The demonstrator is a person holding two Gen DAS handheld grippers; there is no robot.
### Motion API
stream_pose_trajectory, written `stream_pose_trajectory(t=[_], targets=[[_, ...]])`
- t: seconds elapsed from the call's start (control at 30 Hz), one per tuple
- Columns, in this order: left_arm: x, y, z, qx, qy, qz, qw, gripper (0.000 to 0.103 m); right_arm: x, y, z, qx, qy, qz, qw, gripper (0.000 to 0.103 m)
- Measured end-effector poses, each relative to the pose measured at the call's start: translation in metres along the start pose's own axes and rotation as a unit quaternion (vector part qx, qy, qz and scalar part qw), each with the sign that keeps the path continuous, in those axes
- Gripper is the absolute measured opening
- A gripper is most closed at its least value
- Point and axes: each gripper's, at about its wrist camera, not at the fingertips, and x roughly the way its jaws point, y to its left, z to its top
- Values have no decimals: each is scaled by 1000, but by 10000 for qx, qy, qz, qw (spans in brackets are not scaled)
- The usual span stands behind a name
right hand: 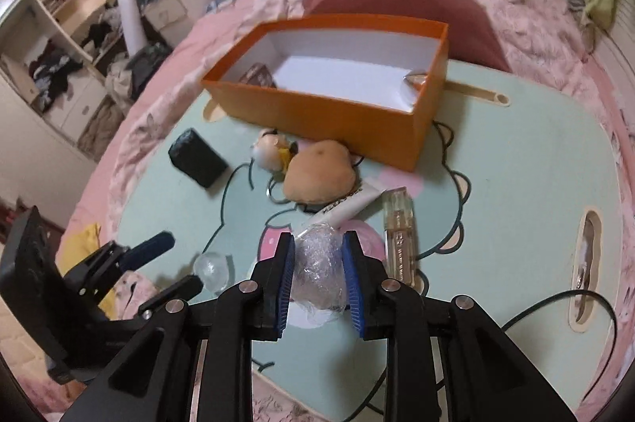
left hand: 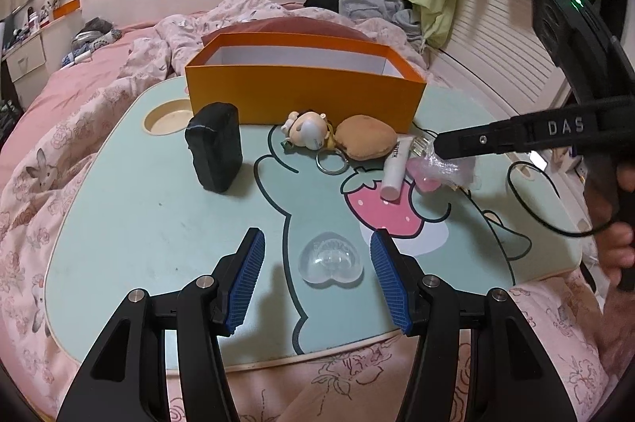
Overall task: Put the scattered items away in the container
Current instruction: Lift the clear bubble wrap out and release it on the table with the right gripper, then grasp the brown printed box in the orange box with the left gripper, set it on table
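Crinkled plastic wrap clamped in my right tongs, just above counter | my left tongs apart, straddling clear heart-shaped case untouched | orange box behind plush toys, far side.

Orange box open, upright at table rear – crinkled clear wrap pinched above tabletop.
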Motion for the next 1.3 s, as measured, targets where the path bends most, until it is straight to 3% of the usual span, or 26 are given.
stream_pose_trajectory(t=[0.13, 0.23, 0.37, 0.43, 0.53, 0.67, 0.77, 0.9, 1.07, 1.3], targets=[[1, 4, 2, -71, 30, -13, 10000, 57, -17, -8, -15, 216, -794, -59, 9966, 57], [0, 10, 5, -156, 61, -32, 9999, 57, -26, -9, -30, 340, -1181, -89, 9924, 59], [-5, 13, 15, -43, 5, 59, 10000, 57, -23, -1, -52, 240, -1295, -200, 9911, 61], [-10, 17, 25, -90, -1, -82, 9999, 57, -20, 4, -60, 198, -1339, -239, 9905, 61], [-19, 29, 50, -250, -43, -277, 9993, 57, -21, 13, -66, 50, -1503, -393, 9879, 61], [-25, 40, 110, -181, -30, -286, 9994, 57, -20, 17, -68, -38, -1533, -422, 9873, 63], [-5, 49, 158, -3, 381, -18, 9993, 56, -13, 14, -68, 33, -1411, -365, 9893, 64], [53, 59, 197, 112, 1414, 249, 9896, 54, -11, 11, -69, 105, -1362, -285, 9902, 64], [115, 54, 200, 443, 2139, 971, 9710, 52, -12, 8, -70, 172, -1384, -229, 9900, 65], [168, 57, 193, 461, 2731, 1346, 9514, 48, -11, 5, -69, 293, -1367, -148, 9901, 67]])
